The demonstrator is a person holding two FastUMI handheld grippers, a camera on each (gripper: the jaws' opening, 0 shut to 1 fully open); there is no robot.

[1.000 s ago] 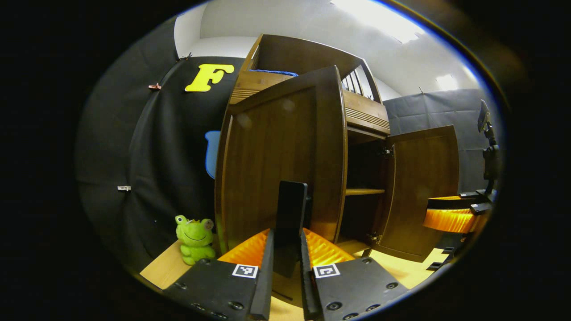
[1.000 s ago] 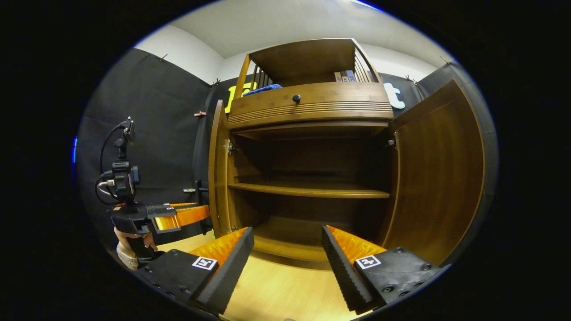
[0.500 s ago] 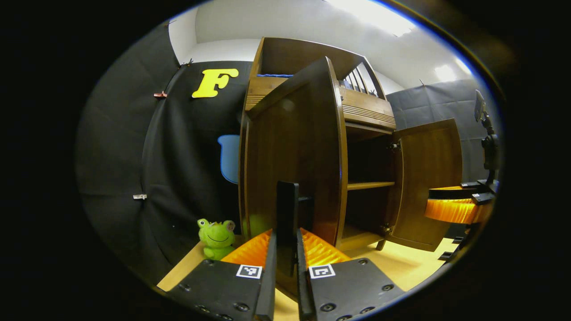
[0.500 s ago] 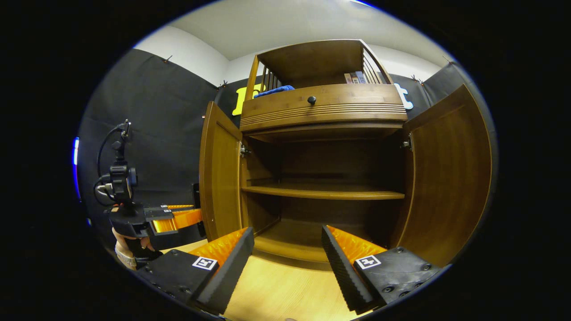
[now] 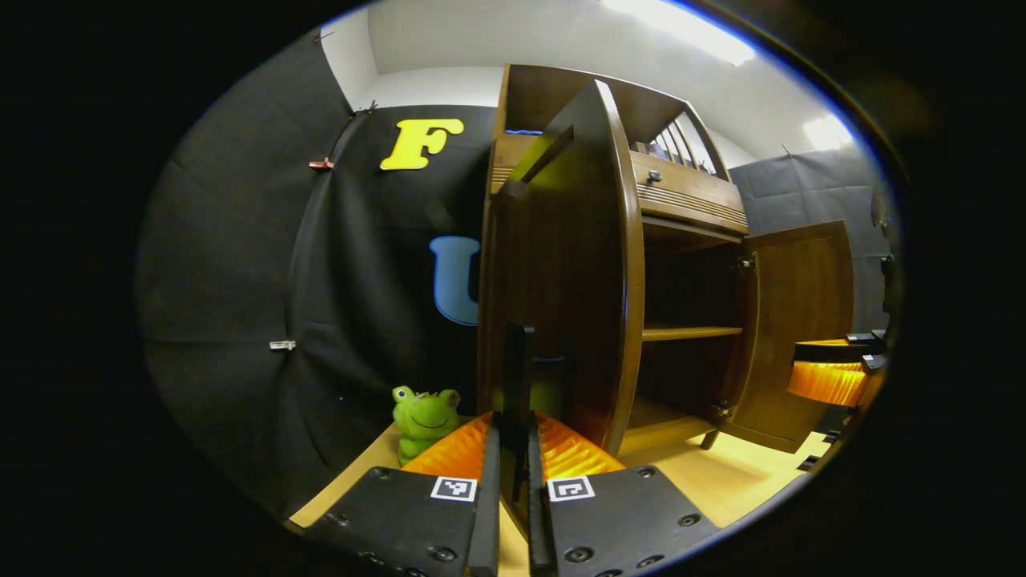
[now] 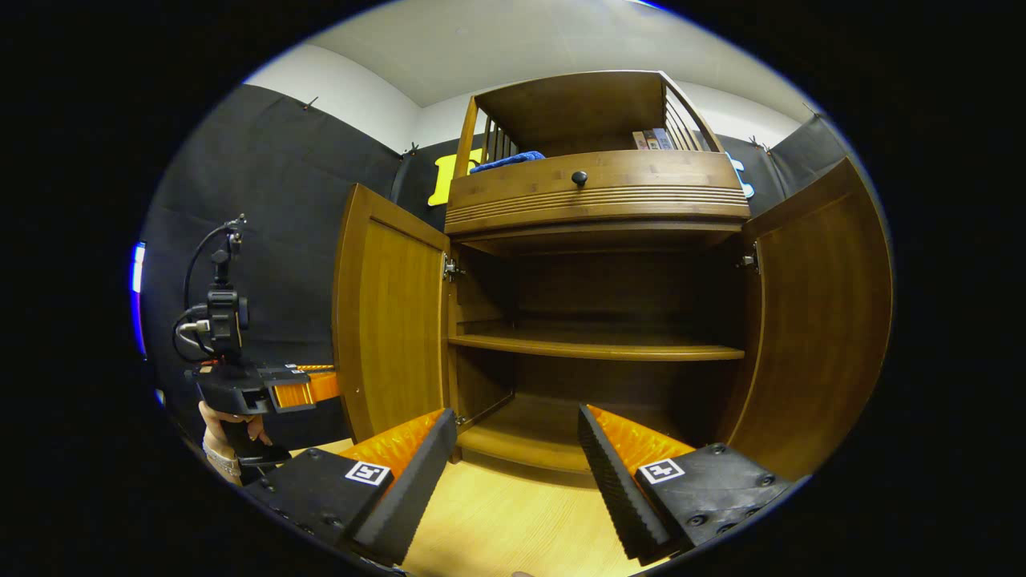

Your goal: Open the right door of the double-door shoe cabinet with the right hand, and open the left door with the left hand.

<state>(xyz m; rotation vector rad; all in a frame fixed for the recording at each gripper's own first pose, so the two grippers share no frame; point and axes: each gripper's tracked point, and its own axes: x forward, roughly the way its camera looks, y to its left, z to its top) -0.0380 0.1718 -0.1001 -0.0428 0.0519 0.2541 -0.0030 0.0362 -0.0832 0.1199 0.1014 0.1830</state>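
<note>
The left gripper was pinched on the black bar handle of the shoe cabinet's left door, both ribbed orange fingers pressing its sides. The door stood swung well outward, its edge rising straight ahead of this claw and its outer face just to the claw's left. Beyond the claw's left, a green frog toy sat on the pale wooden floor.

The right gripper was spread wide and held nothing. Ahead of it lay the open cabinet with a bare shelf. The right door stood fully open to its right.

Each door looked like a rigid, fairly heavy wood panel on hinges, likely swinging in a fixed arc. The slim handle seemed the only sure hold, since the polished faces would probably slip.
</note>
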